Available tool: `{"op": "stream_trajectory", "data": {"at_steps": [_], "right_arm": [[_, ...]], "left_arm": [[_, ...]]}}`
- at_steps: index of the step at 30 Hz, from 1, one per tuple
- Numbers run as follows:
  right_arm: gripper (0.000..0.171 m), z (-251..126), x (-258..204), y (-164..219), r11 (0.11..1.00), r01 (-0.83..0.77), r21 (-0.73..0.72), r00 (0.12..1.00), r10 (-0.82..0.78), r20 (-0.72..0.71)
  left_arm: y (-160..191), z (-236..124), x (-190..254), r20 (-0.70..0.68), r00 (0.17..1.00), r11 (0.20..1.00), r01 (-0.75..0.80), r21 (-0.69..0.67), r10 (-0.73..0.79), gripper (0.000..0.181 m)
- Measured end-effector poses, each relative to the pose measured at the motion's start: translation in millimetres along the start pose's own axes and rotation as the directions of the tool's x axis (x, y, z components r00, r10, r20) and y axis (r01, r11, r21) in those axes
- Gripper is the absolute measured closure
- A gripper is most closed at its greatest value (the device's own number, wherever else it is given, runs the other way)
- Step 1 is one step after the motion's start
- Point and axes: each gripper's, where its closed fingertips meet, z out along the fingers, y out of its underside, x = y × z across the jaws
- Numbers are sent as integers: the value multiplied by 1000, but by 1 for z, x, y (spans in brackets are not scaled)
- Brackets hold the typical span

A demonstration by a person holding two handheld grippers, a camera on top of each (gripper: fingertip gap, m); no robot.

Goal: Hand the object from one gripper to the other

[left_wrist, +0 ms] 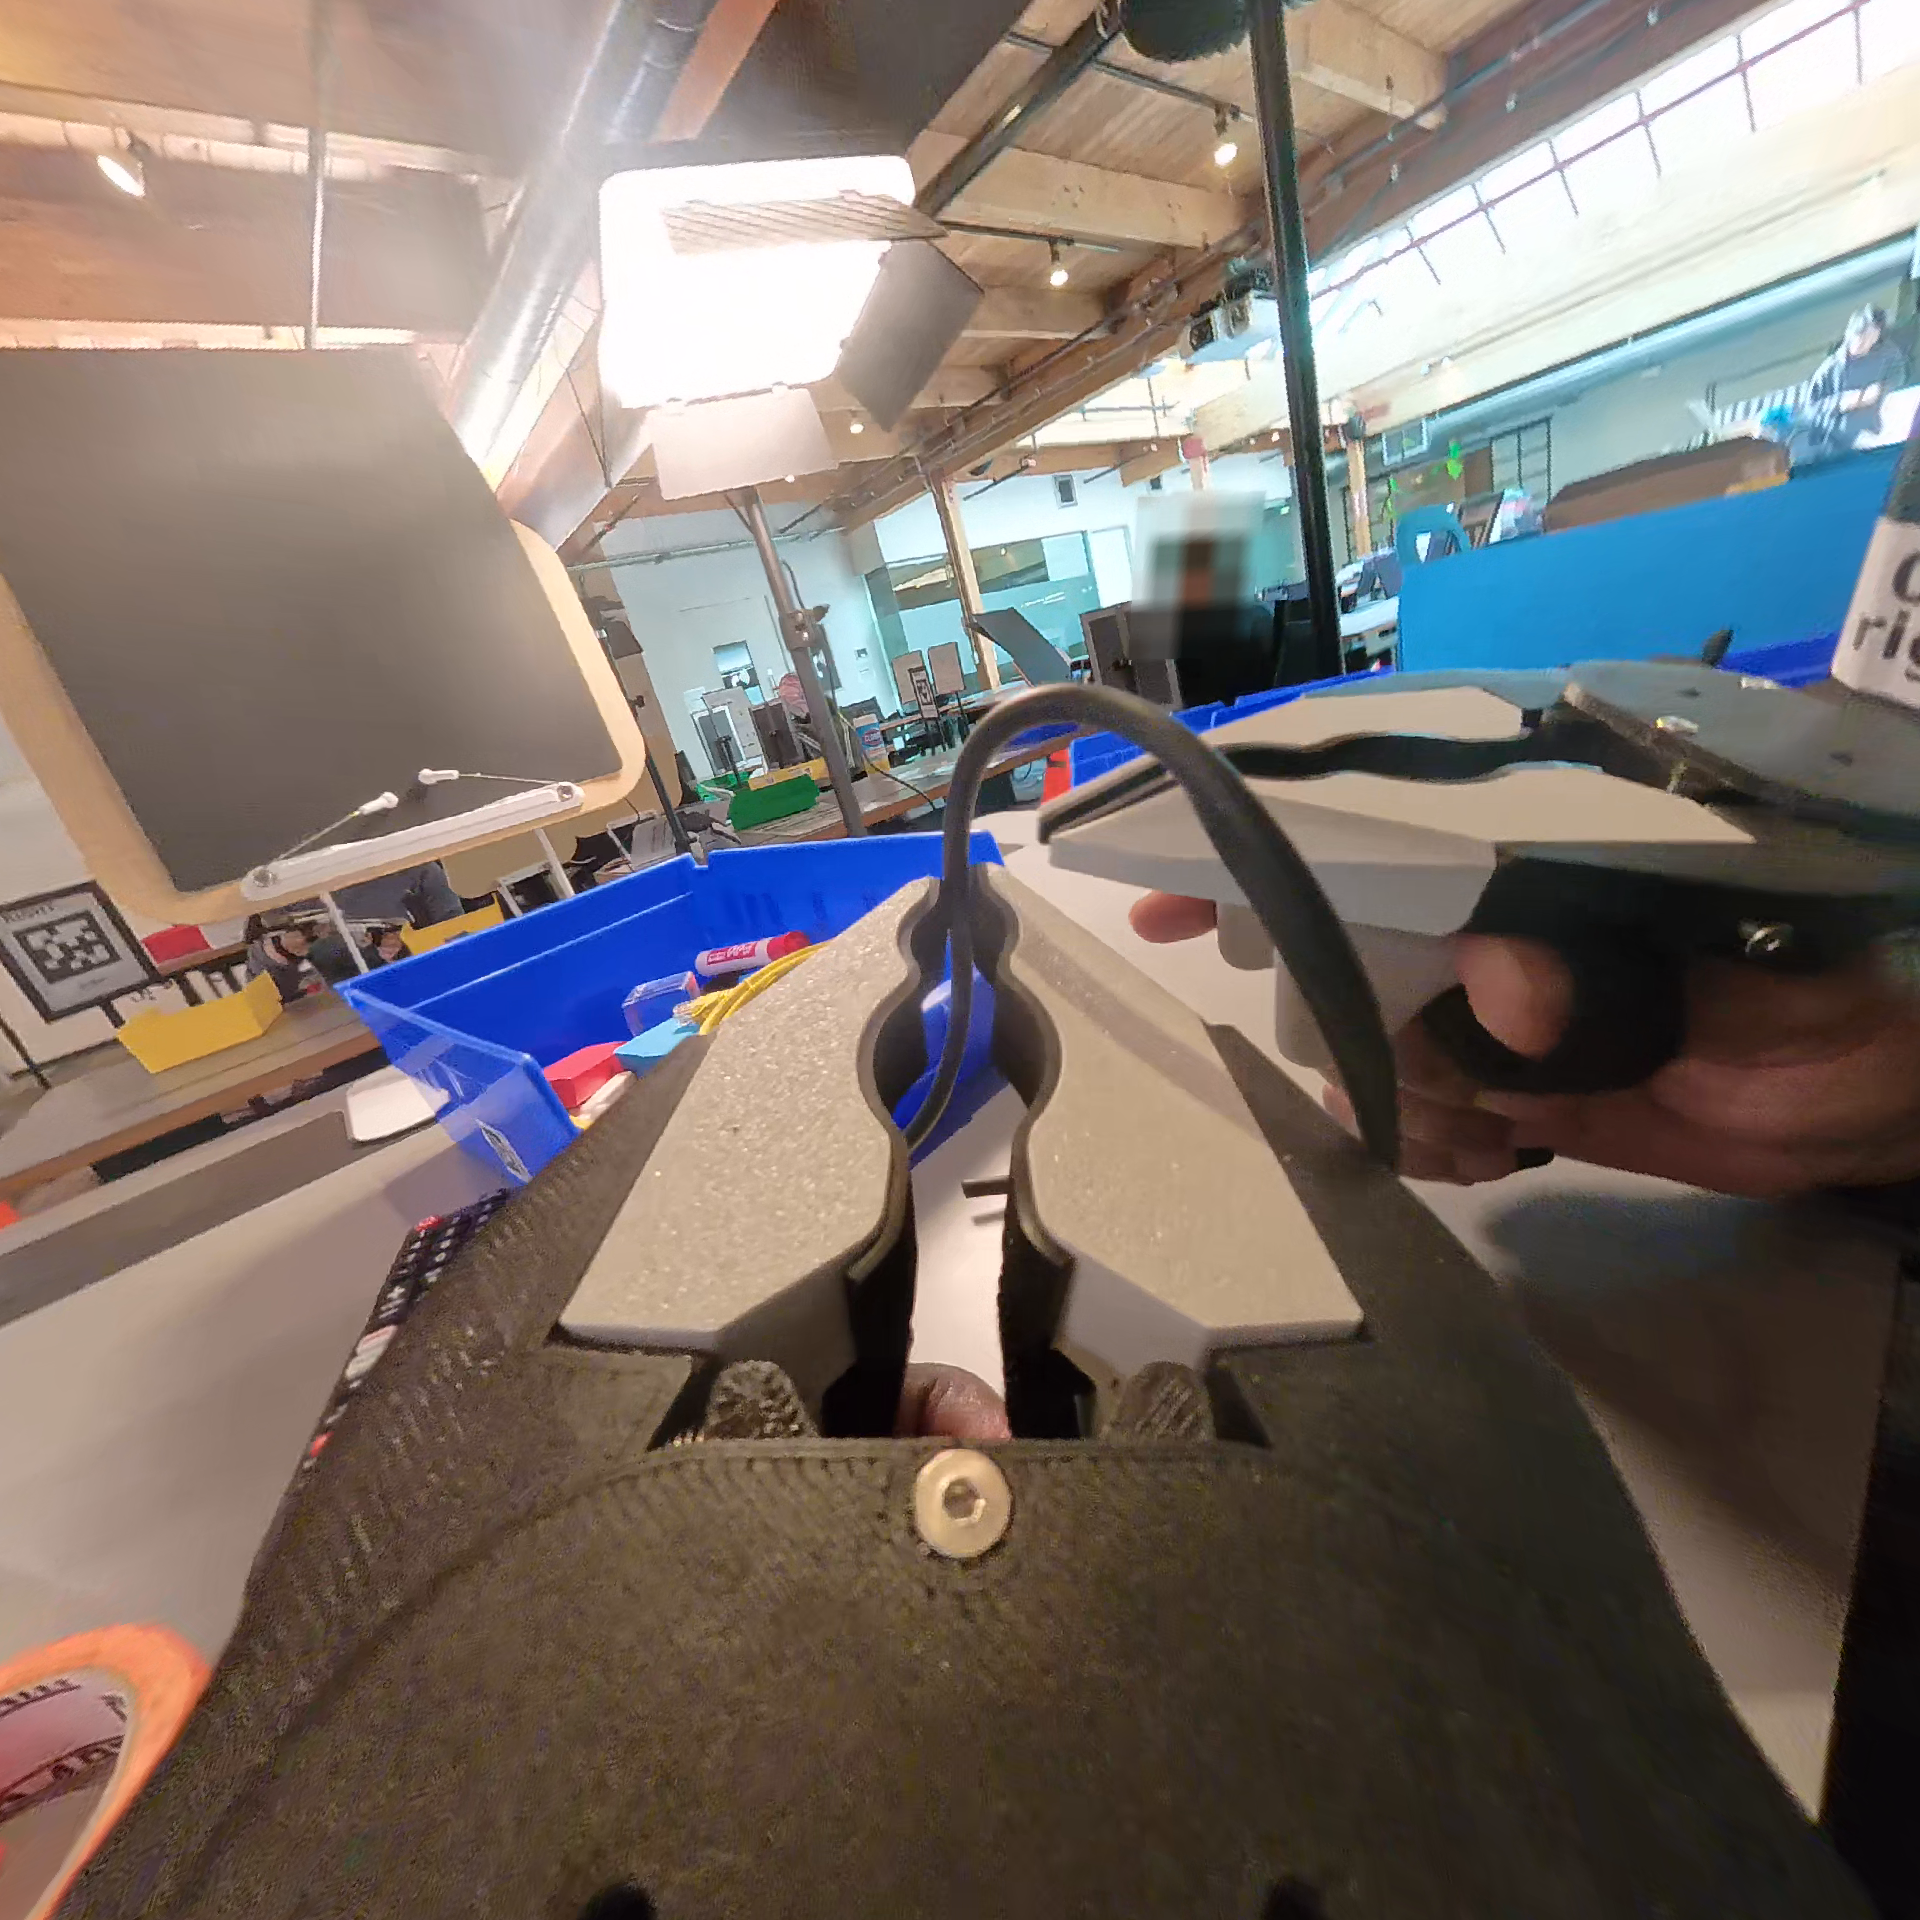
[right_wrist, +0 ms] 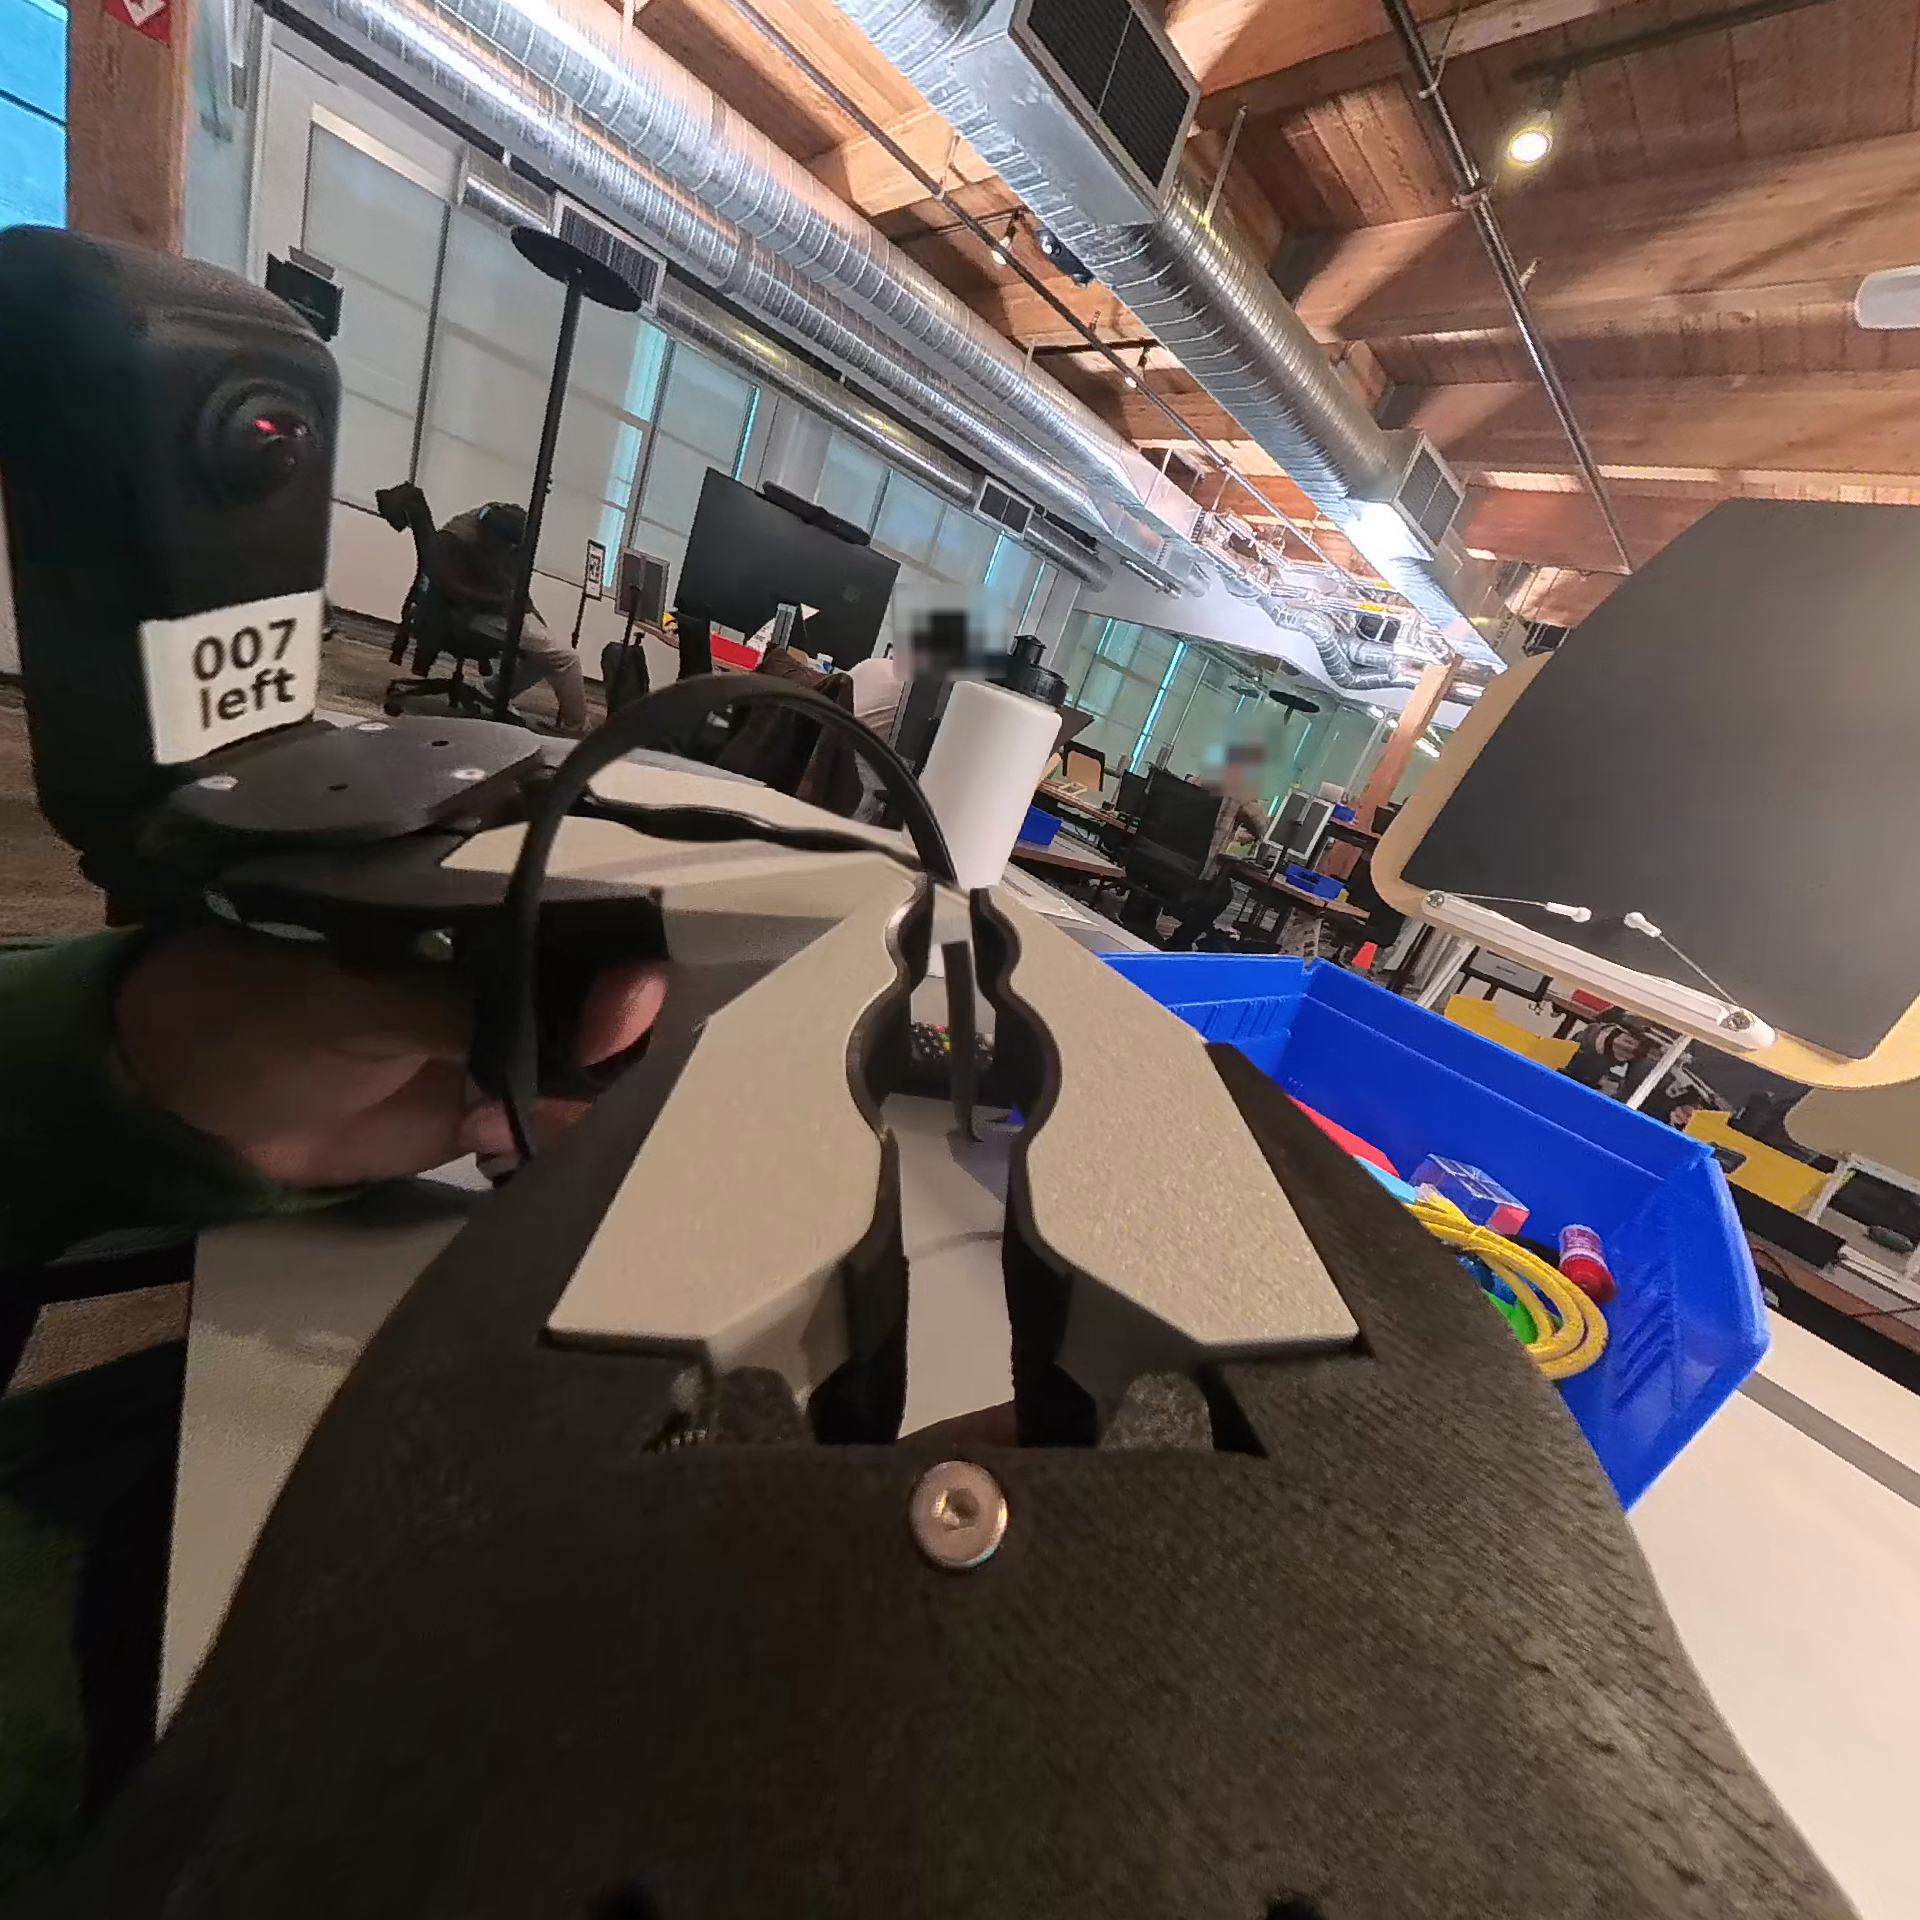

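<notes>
A thin black strap [left_wrist: 1278, 862] with a pointed end curves up in a loop above the grey table. My left gripper [left_wrist: 958, 899] is shut on it at the fingertips, and a short tail hangs below, seen through the finger gap. My right gripper [left_wrist: 1047, 831] comes in from the right, jaws closed, its tips right beside the left tips. In the right wrist view the right gripper [right_wrist: 951, 904] has the strap [right_wrist: 665, 707] at its tips, and the left gripper [right_wrist: 914, 857] meets it from the left. The strap's free end hangs in front of each hand.
A blue bin [left_wrist: 540, 997] [right_wrist: 1507, 1060] just beyond the grippers holds a yellow cable, a red marker and small blocks. A white bottle [right_wrist: 987, 779] stands behind. A dark remote [left_wrist: 436, 1247] and an orange tape roll [left_wrist: 94, 1714] lie on the table [left_wrist: 156, 1455] at the left. The grippers are tip to tip, or close to it. From either gripper's tips it is about 25 centimetres to the orange tape roll [left_wrist: 94, 1714].
</notes>
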Motion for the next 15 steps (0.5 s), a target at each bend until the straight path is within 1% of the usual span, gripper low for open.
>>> {"op": "stream_trajectory", "data": {"at_steps": [4,8,11,15], "right_arm": [[164,2,2,8,999,33,-43,999,-34,-23],[162,5,0,17,987,125,-100,991,-129,-35],[160,6,-1,22,976,176,-126,982,-183,-41],[159,6,1,23,970,201,-139,976,-210,-55]], "left_arm": [[-6,-2,-5,-18,996,995,93,40,-93,177],[-10,-4,-3,-58,986,986,157,60,-154,177],[-10,-3,1,-91,980,981,184,59,-178,177],[-10,-3,4,-108,979,982,179,54,-172,178]]}}
